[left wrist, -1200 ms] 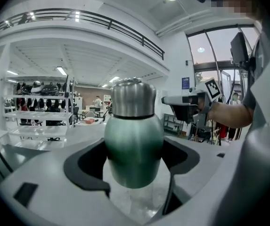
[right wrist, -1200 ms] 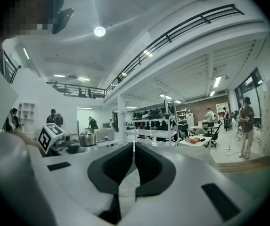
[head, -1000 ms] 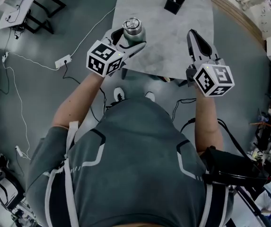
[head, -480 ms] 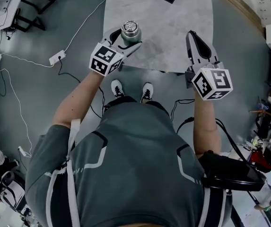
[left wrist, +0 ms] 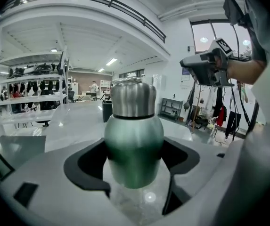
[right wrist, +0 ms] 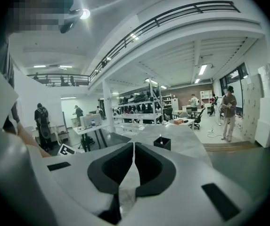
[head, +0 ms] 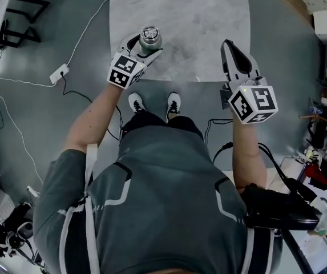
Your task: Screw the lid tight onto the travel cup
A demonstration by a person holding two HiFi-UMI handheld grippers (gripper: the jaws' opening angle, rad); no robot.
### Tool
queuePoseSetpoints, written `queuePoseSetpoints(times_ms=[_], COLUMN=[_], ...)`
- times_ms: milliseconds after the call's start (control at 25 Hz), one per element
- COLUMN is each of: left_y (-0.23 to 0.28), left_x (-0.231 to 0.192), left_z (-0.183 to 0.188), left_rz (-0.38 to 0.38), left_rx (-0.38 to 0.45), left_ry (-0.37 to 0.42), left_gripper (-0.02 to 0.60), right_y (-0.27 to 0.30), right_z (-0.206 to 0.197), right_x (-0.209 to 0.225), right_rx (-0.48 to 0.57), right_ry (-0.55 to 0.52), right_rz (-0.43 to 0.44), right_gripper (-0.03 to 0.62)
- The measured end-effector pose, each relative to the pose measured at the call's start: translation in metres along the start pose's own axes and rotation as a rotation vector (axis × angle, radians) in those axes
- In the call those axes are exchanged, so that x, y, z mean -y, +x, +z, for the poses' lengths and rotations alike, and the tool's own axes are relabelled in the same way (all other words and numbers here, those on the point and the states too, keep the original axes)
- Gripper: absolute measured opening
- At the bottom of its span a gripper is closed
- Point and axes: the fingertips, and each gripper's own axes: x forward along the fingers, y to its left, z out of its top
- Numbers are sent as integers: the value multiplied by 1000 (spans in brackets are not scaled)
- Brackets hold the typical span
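While my left tongs (head: 144, 46) clamp the travel cup (left wrist: 134, 140) by its green body over the bench's (head: 203, 27) near-left corner, the steel lid (left wrist: 134, 98) sits on top. R tongs (head: 227, 44) are pinched shut, empty, by the near-right edge. Step, I reckon: tightening. Next: open R tongs, grab lid, twist w/ cup held steady.

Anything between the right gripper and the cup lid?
Nothing visible. The right gripper, jaws together and empty, is off to the right of the travel cup clamped in the left gripper; only bare table shows between them.
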Motion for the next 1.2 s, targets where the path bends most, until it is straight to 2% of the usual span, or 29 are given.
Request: queuePoseSetpoints(times_ms=[320,600,880,1080,1200], left_y=[39,56,54,47,42], left_x=[-5,0,4,7,6], left_z=[-35,-45,-51,-66,-64], left_rz=[-19,-53,-52,-44,-53], left_rx=[-21,-18,-35,-58,-84], left_ry=[10,56,60,126,138], left_gripper=[366,366,367,367,367], right_y=[-1,-9,-25,-33,-33], right_z=[-26,-35,-36,-38,-34], right_x=[9,17,17,12,6], right_rx=[-52,-57,-54,-50,-40], right_ry=[-6,-4,8,14,15], right_rz=[-46,-95,-123,-131,-117], right_gripper=[35,35,35,35,35])
